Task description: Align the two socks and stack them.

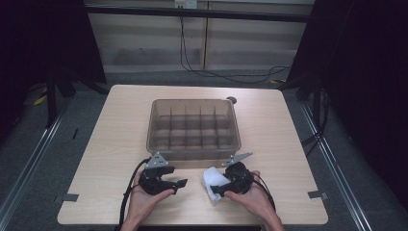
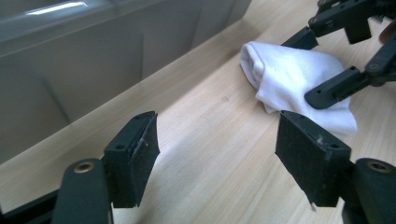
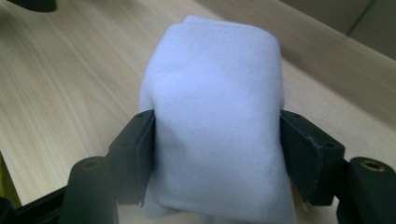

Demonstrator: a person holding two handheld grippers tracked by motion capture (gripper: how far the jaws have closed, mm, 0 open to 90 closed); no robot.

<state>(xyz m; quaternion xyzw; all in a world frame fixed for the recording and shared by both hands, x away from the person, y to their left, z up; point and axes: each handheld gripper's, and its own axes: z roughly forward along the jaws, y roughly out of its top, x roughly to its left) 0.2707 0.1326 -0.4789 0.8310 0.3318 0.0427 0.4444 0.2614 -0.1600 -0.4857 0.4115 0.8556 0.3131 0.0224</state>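
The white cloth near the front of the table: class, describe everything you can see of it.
The white cloth is a soft, finely woven fabric folded into a plump, rounded bundle with smooth faces and a rolled fold at one end. It rests on the wooden table, just in front of the clear divided box. The right gripper clamps it from both sides, its black pads pressing into the fabric.

We've got the right gripper [image 3: 217, 154] clamped on a folded white cloth [image 3: 212, 102] — both black pads pressed into its sides. The bundle sits on the light wooden table [image 3: 60, 84], with a grey wall [image 3: 355, 18] behind it at the top right.
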